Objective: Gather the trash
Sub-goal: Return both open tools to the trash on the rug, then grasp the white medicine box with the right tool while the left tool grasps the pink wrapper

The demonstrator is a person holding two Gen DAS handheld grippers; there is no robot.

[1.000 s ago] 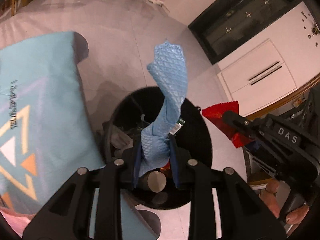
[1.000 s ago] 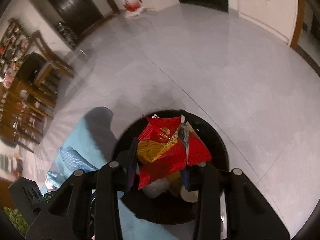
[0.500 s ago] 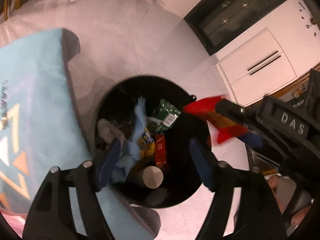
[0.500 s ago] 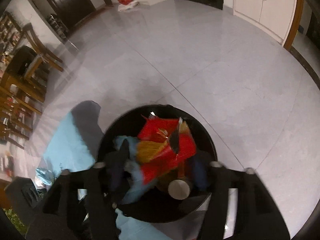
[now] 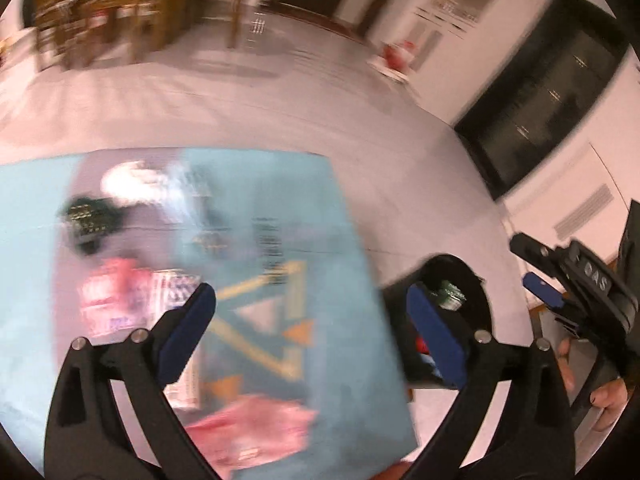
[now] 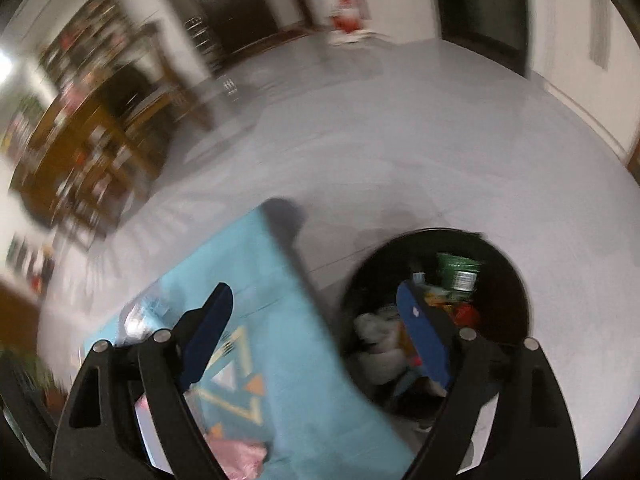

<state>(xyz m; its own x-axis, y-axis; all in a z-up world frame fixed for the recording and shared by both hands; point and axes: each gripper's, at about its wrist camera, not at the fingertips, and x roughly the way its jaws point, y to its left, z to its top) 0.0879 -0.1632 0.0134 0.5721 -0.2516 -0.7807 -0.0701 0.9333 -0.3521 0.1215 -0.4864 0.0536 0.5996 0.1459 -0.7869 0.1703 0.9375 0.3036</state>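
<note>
While both views are smeared by motion blur, the main shapes can still be made out. From the left wrist, the left gripper (image 5: pixel 312 316) is seen with its blue-padded jaws spread wide and opening, nothing between them; beneath it a light blue cloth (image 5: pixel 248 208) with a yellow and orange triangle pattern is spread over a table. Trash is scattered on that cloth — a dark green wrapper (image 5: pixel 86 220), a white crumpled piece (image 5: pixel 128 184), a pink and red packet (image 5: pixel 108 300) and a pink piece (image 5: pixel 256 428) near the bottom edge; details are too blurred to be read. Just beside the cloth's right edge, a round black bin (image 5: pixel 476 292) is set on the pale grey floor (image 5: pixel 280 112), with wrappers visible inside. At the far right, the right gripper (image 5: pixel 548 300) is held in a person's hand (image 5: pixel 608 400).

From the right wrist, the right gripper (image 6: pixel 316 320) is also seen with jaws apart and opening, nothing clamped. The black bin (image 6: pixel 516 280) lies under its right finger, filled with mixed trash — a green packet (image 6: pixel 458 270), red and yellow wrappers, and pale crumpled pieces. The blue cloth (image 6: pixel 248 264) lies under its left finger.
</note>
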